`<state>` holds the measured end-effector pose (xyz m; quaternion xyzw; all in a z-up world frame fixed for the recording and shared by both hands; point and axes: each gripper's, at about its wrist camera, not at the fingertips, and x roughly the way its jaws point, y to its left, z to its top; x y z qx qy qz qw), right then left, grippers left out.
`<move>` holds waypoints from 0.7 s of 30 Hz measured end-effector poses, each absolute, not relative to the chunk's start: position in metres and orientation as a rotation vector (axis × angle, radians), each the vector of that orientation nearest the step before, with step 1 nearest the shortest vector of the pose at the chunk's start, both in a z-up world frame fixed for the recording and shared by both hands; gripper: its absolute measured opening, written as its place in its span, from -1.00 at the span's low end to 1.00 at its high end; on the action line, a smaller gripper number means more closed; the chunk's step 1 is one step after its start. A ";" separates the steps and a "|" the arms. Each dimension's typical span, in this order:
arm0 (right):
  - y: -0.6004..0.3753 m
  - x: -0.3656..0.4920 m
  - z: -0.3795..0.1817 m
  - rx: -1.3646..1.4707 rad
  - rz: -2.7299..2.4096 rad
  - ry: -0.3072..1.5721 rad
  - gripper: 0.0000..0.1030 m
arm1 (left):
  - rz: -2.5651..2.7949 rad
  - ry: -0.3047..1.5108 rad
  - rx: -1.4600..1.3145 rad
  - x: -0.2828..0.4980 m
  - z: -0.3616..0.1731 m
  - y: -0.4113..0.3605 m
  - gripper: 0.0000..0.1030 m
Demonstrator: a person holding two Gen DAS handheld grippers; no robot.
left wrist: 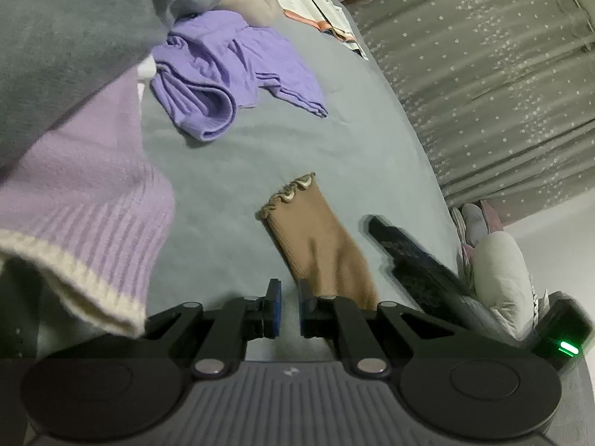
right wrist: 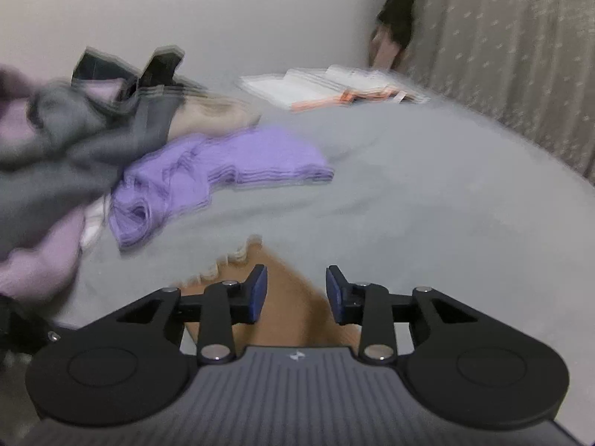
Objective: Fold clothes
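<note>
Brown ribbed garment (right wrist: 293, 297) lies on the bed (right wrist: 427, 193) directly beneath the right hand-held gripper (right wrist: 296, 293), jaws parted and empty, long axis running away toward its frilled hem; left hand-held gripper (left wrist: 289, 310) nearly closed, holding nothing.

Dim, even indoor light with soft shadows; fisheye bending and dark corners, and heavy motion blur in the right wrist view.

The right tool (right wrist: 296, 293) hangs open above a brown garment (right wrist: 293, 308) on the grey sheet (right wrist: 427, 204).
</note>
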<state>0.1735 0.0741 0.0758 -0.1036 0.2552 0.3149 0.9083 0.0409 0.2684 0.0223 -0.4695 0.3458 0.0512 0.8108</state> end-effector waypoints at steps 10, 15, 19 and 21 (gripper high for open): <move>-0.224 0.026 0.114 0.267 0.392 0.607 0.38 | 0.094 0.664 -0.933 0.076 0.001 0.267 0.36; -0.339 -0.054 0.091 0.418 0.219 0.526 0.39 | 0.055 0.543 -0.837 0.091 -0.010 0.252 0.79; -0.396 -0.067 0.070 0.576 0.087 0.486 0.39 | 0.008 0.536 -0.733 0.103 -0.008 0.226 0.95; -0.413 -0.069 0.069 0.574 0.059 0.468 0.39 | -0.058 0.562 -0.694 0.111 -0.007 0.215 0.42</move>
